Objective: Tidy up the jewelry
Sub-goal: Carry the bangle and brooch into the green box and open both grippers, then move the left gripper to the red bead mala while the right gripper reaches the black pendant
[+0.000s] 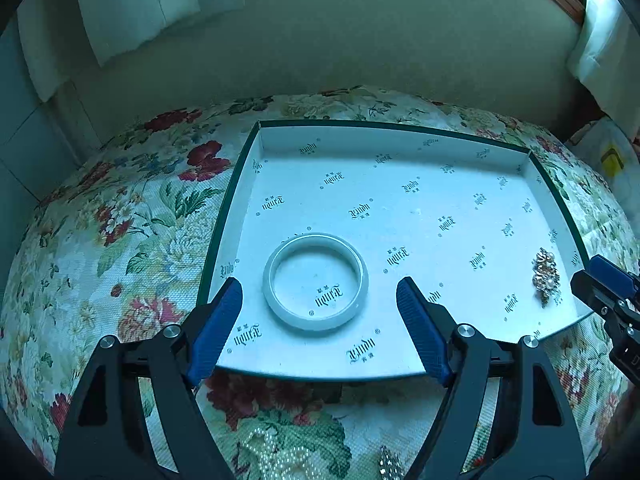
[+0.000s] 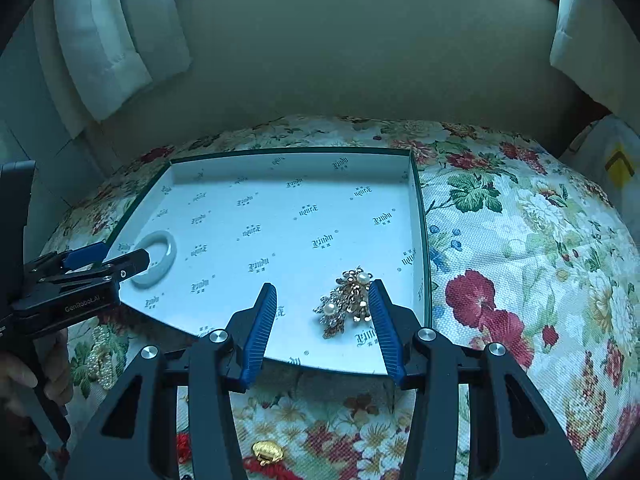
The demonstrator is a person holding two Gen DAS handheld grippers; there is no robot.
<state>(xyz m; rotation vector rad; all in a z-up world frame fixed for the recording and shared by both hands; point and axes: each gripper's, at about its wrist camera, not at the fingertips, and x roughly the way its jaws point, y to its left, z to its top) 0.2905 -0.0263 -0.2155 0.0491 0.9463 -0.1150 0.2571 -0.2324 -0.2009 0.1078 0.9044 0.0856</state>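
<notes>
Looking along the left gripper (image 1: 319, 318), its fingers stand apart around the white bangle (image 1: 315, 281) in the box (image 1: 400, 130), while the right gripper (image 2: 323, 327) gapes beside the brooch (image 2: 347, 300), whose prongs might snag a finger.

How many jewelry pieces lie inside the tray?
2: a white bangle near the tray's left edge, a gold brooch near its right edge. None appears hidden.

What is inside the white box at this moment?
Inside the white box lie a pale bangle near its left side and a gold brooch with pearls near its right side. The gripper fingers cover parts of the front edge, so anything there cannot be seen.
</notes>
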